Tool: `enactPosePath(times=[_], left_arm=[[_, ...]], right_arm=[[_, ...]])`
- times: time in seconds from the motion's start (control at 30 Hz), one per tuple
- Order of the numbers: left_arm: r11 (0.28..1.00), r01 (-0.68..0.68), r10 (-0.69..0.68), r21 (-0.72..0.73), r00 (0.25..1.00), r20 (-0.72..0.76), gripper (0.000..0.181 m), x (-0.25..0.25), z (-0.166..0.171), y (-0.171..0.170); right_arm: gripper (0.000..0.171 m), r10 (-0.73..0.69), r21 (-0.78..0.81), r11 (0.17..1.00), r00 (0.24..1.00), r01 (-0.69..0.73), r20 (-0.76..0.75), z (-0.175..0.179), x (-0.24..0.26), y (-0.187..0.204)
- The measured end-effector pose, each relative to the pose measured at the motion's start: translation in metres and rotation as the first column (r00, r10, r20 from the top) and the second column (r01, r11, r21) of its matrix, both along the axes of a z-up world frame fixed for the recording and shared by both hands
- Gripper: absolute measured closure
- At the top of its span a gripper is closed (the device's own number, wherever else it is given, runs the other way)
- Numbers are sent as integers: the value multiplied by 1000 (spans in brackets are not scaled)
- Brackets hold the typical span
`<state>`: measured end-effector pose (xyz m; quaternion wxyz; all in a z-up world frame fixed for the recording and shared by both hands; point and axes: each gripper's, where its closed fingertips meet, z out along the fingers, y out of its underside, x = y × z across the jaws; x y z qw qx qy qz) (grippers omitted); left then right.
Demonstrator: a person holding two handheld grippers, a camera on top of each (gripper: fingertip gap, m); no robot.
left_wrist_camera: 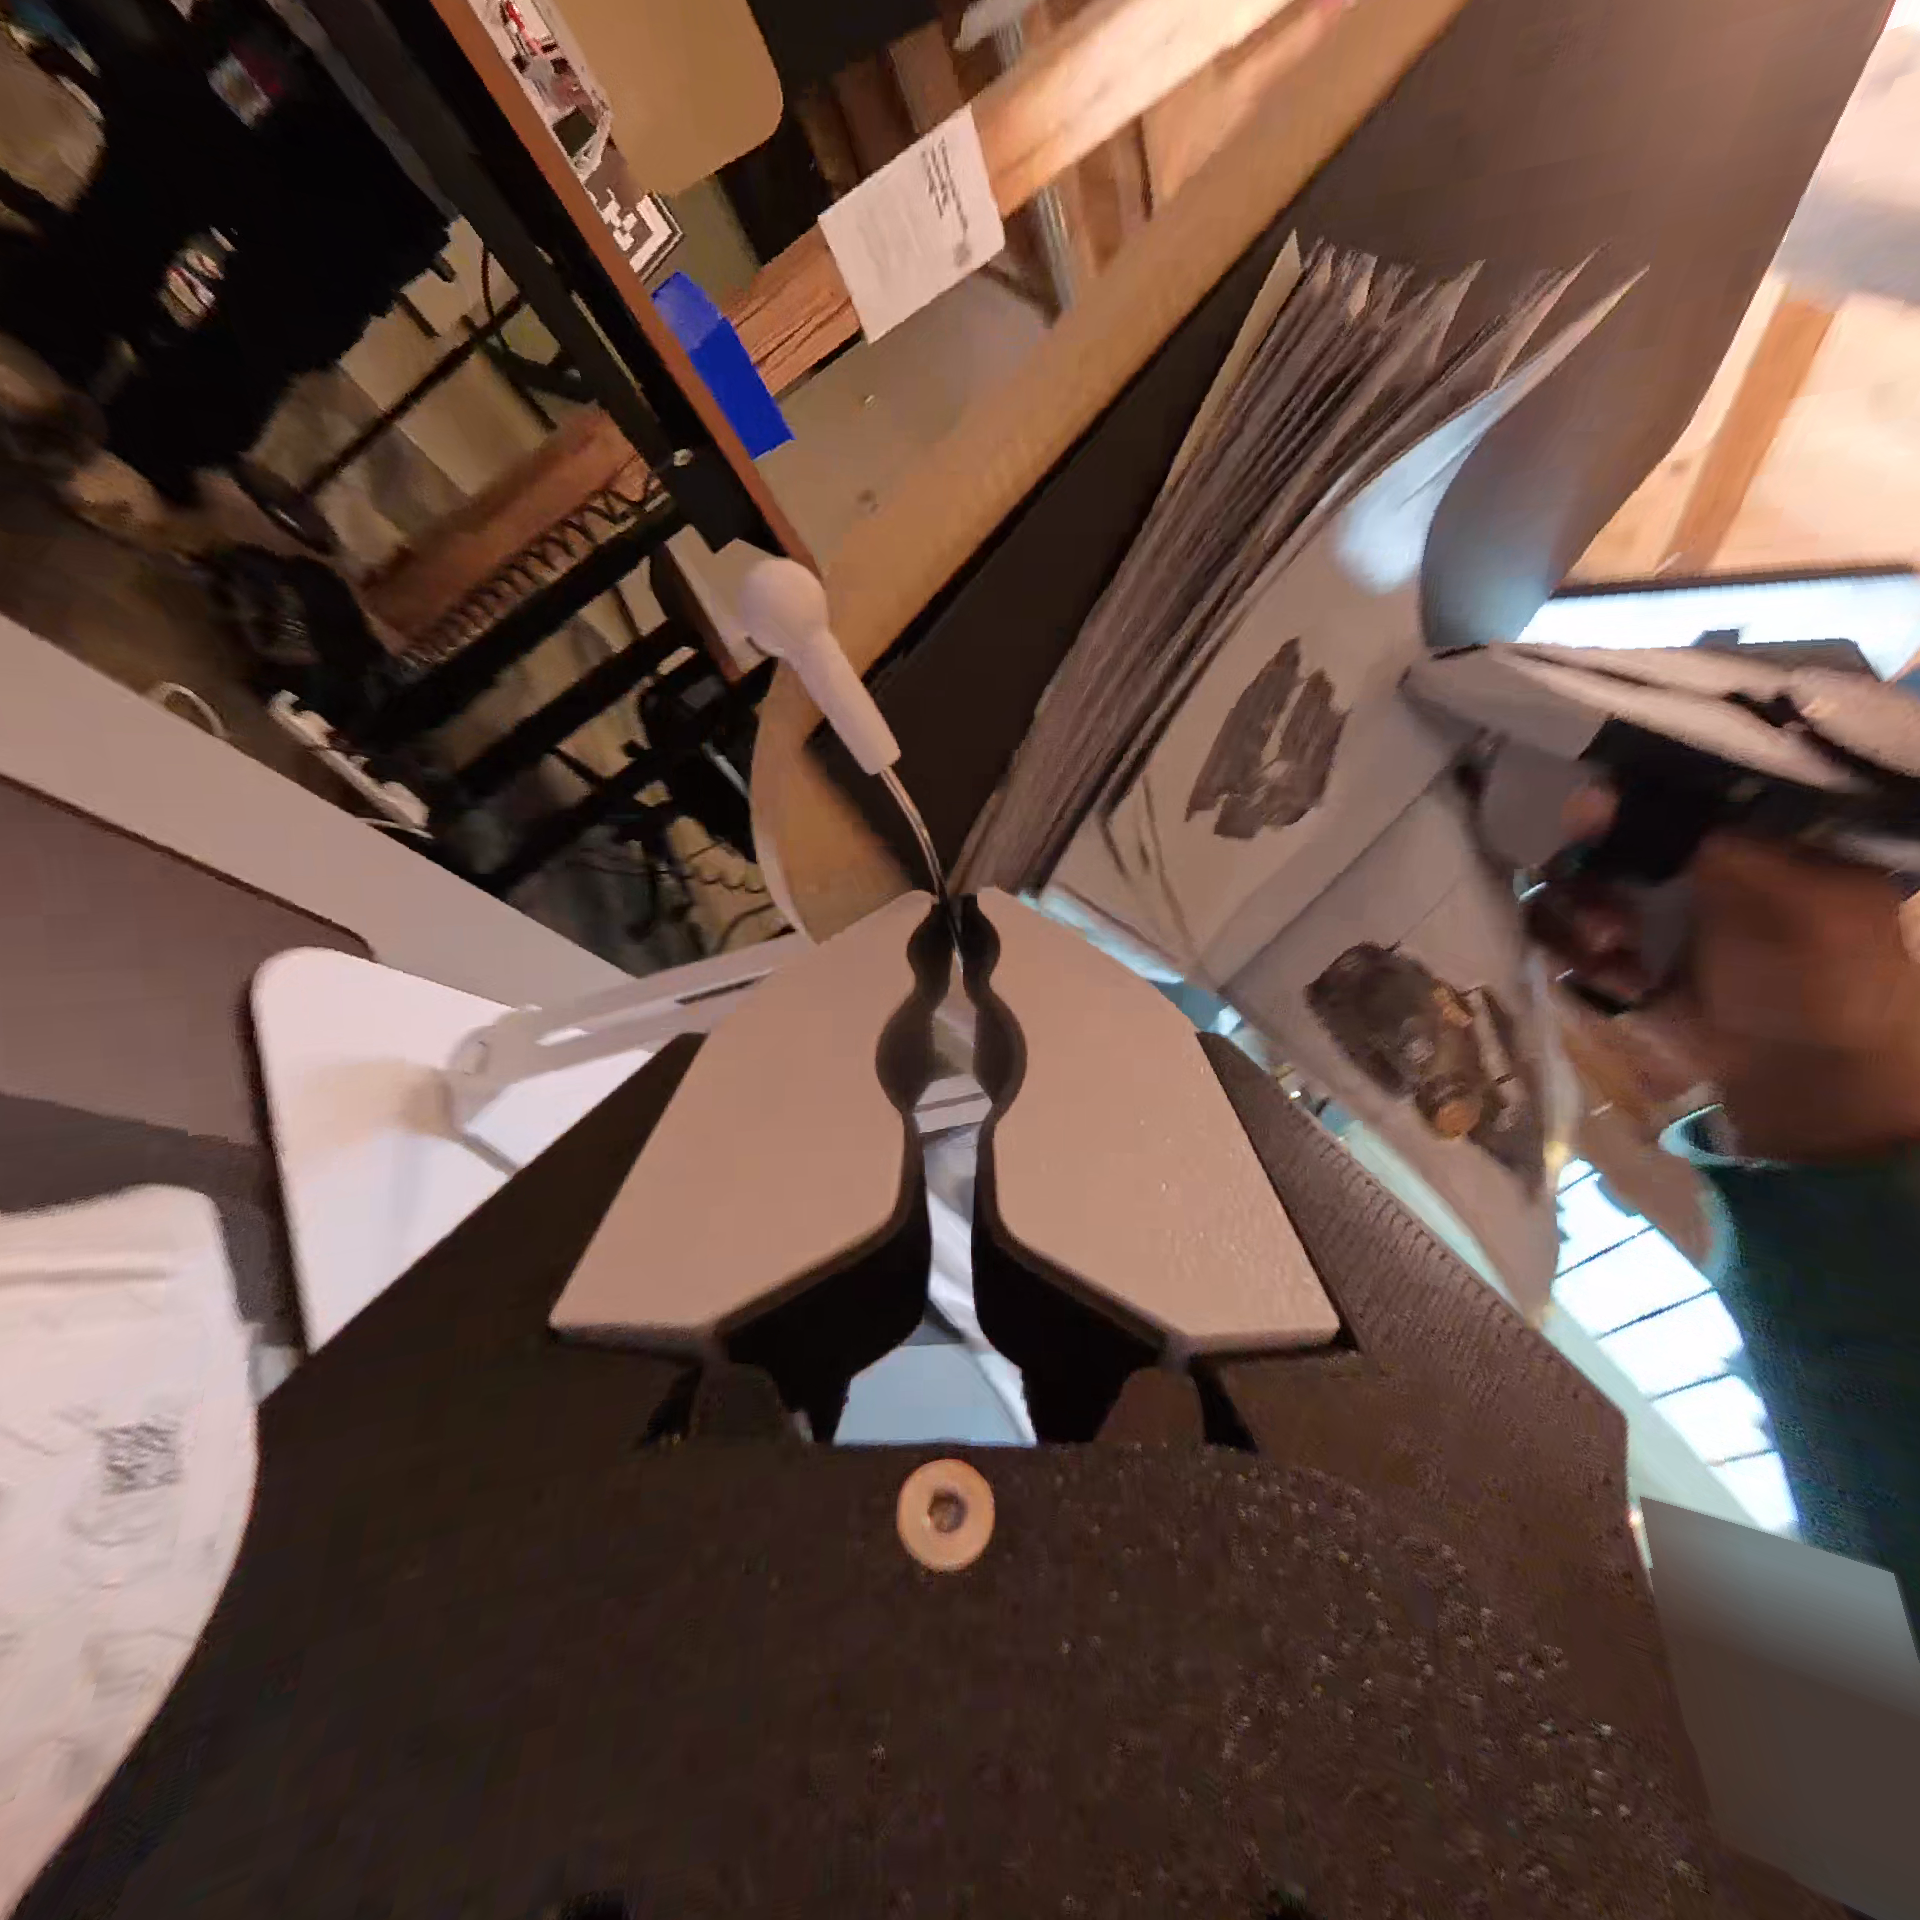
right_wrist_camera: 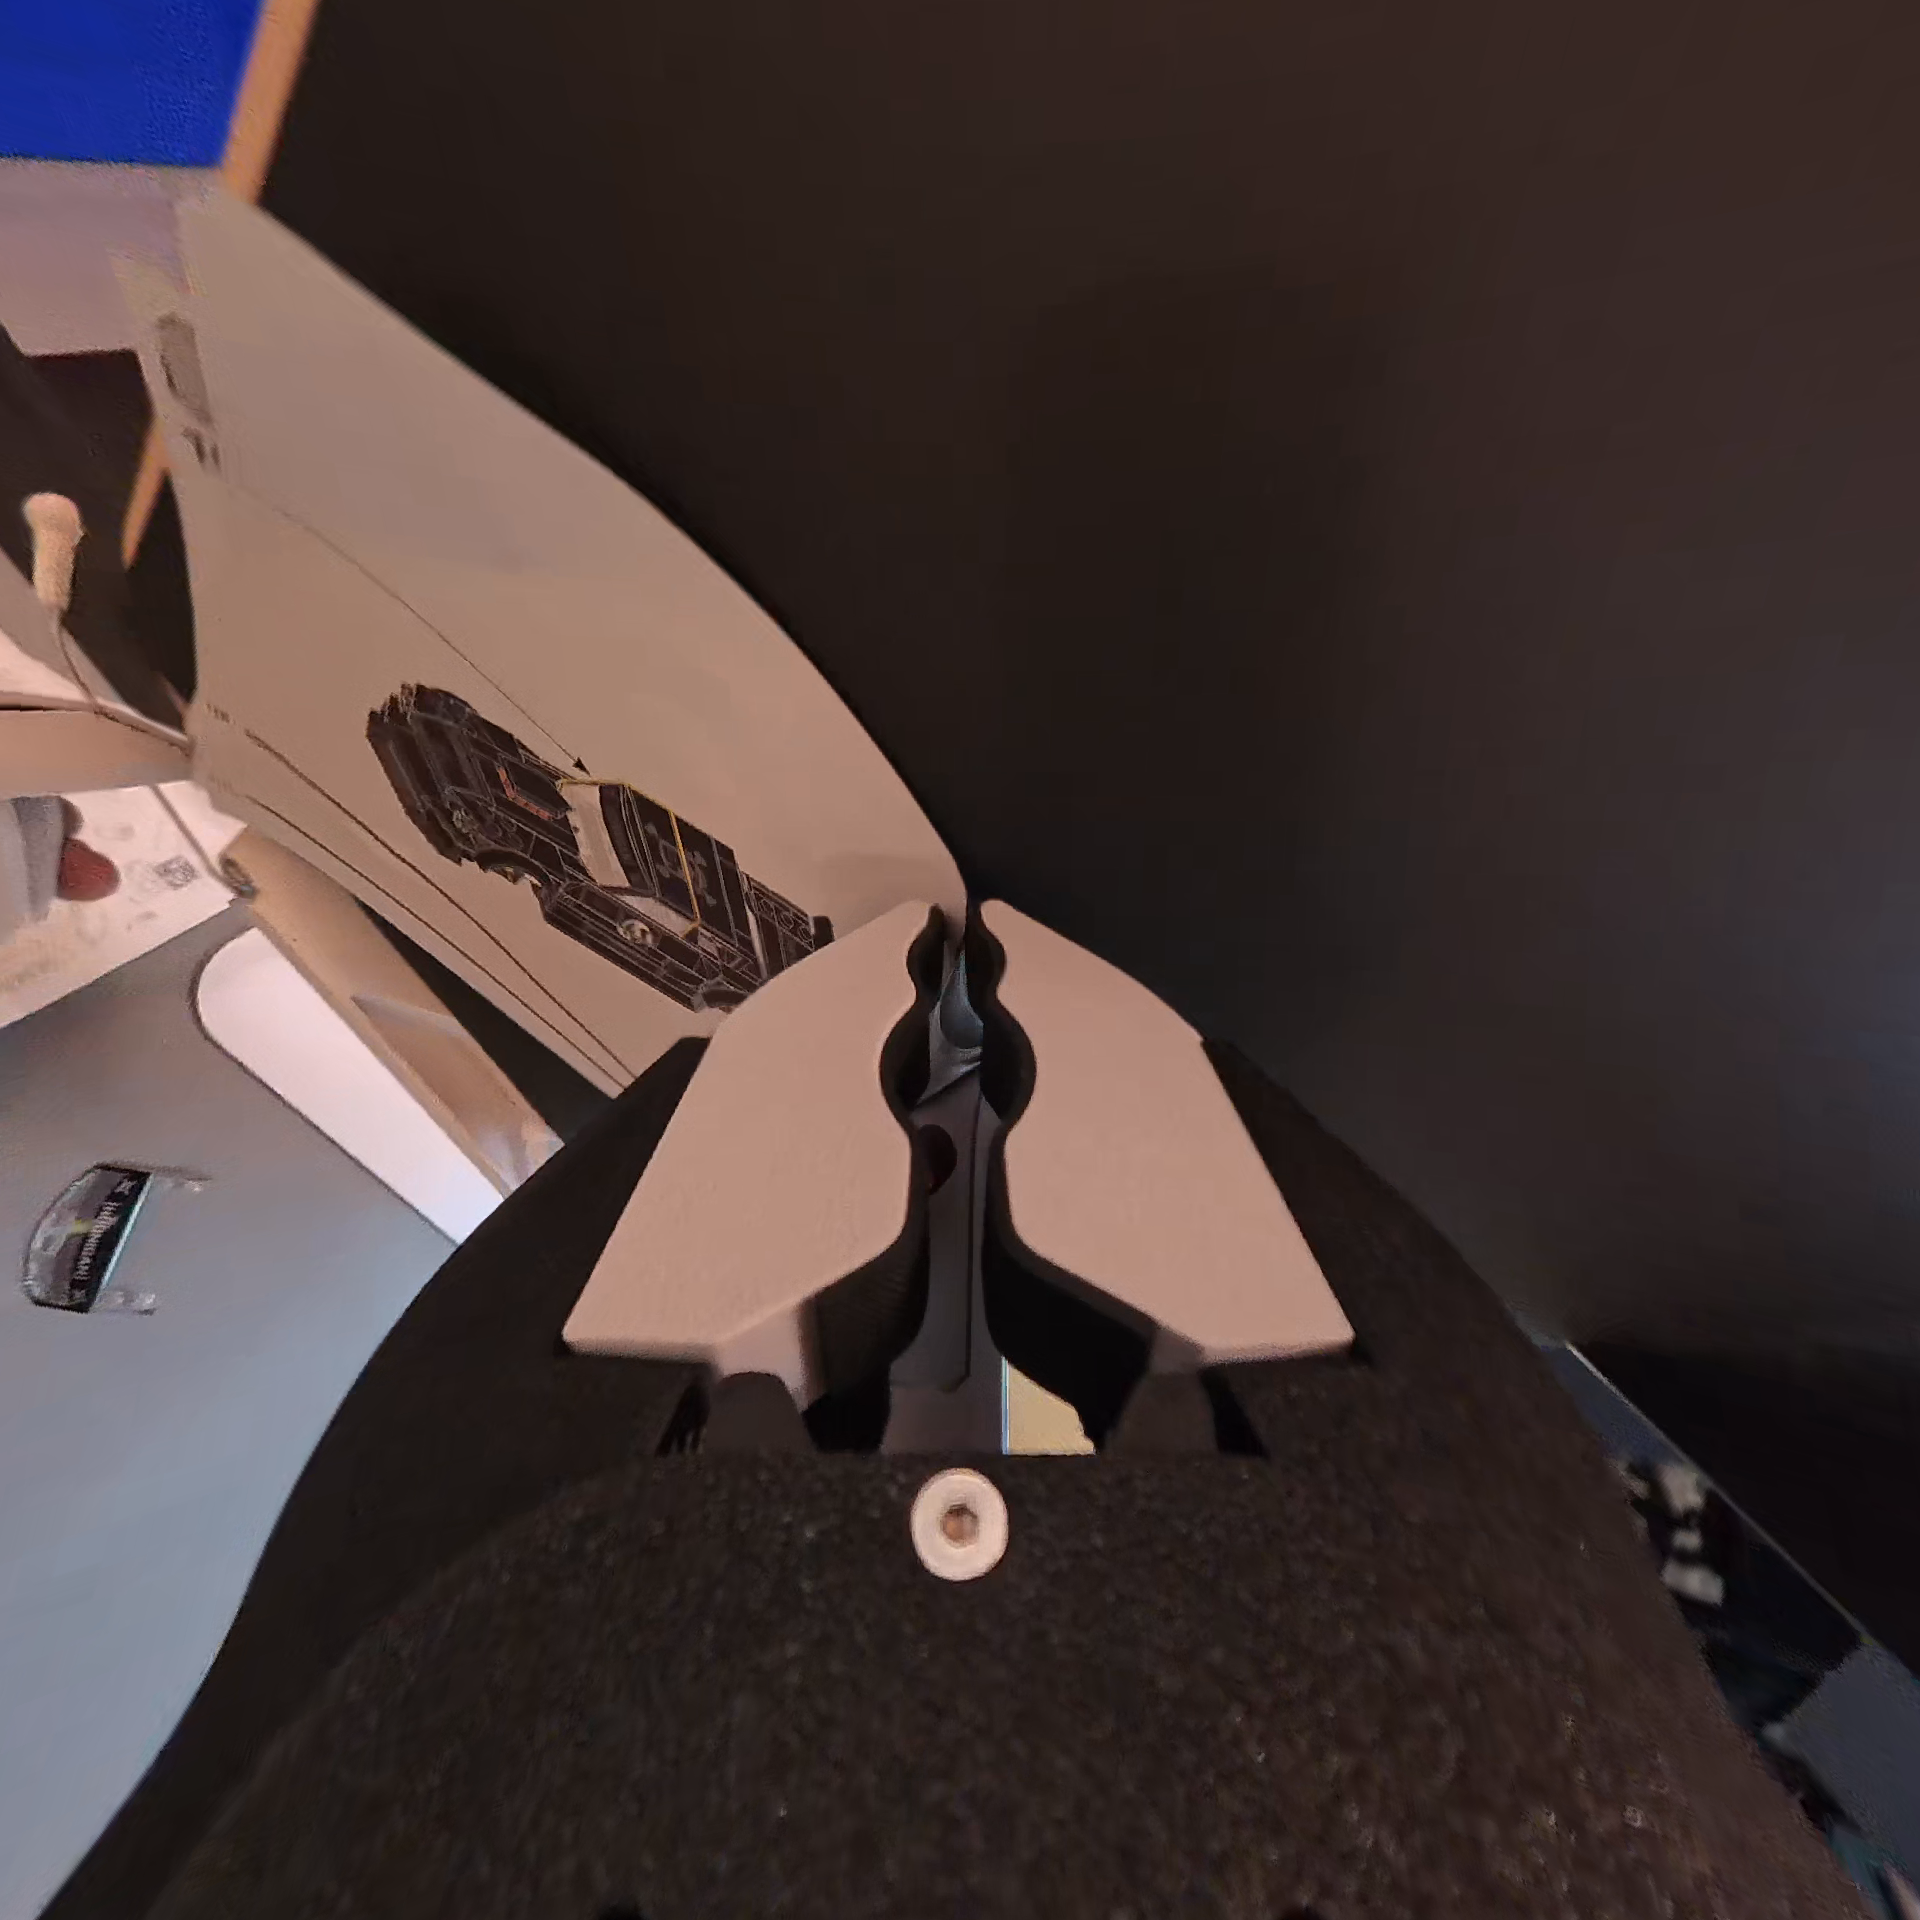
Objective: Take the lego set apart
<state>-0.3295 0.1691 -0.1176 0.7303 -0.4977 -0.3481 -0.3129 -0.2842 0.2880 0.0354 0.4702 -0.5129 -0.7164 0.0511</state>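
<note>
No loose bricks show; I see only an instruction booklet (left_wrist_camera: 1278,644) with drawings of a black car. My left gripper (left_wrist_camera: 951,920) is shut on the booklet's edge, and the pages fan up and to the right from its tips. My right gripper (right_wrist_camera: 961,920) is shut on a single page (right_wrist_camera: 540,665), which curves away to the left and carries a black car drawing; a thin sheet edge shows between the fingers. In the left wrist view the right gripper (left_wrist_camera: 1652,821) and a hand are blurred at the far right, holding the pages.
A white bulb-shaped piece on a thin wire (left_wrist_camera: 805,649) stands just beyond the left tips. A white tray (left_wrist_camera: 395,1122) and a crumpled clear bag (left_wrist_camera: 104,1455) lie to the left. A small clear packet (right_wrist_camera: 88,1236) lies on the grey surface. Wooden shelving (left_wrist_camera: 1091,114) stands behind. My right fingertips sit around 20 centimeters from my left ones.
</note>
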Motion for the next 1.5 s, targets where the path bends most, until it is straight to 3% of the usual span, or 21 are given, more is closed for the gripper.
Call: enactPosePath(times=[0.13,0.4,0.6,0.83,0.93,1.1,1.27,1.5], left_arm=[[996,27,-41,85,984,172,179,3,-8,-4],[997,41,-52,60,979,197,180,2,-5,-2],[999,30,-36,34,980,196,180,0,0,0],[1000,19,-22,21,984,179,180,-2,0,1],[1000,16,-20,26,983,181,180,-2,0,2],[1000,7,-12,28,984,176,181,-2,-1,2],[999,6,-16,51,981,192,180,-2,-6,1],[977,-2,-52,211,966,252,180,2,-11,-2]], right_arm=[[170,96,58,994,995,-96,9,-21,-6,-8],[167,343,320,887,939,-333,26,-35,-3,-9],[153,419,517,790,906,-329,-64,-34,3,-8],[146,427,581,779,879,-237,-214,-46,23,-12],[138,414,534,811,878,-237,-239,-64,28,-18],[154,324,472,869,891,-147,-319,-88,36,-20],[154,119,130,990,857,-62,-501,-108,40,-25],[148,-138,-204,978,845,35,-516,-117,27,-31]])
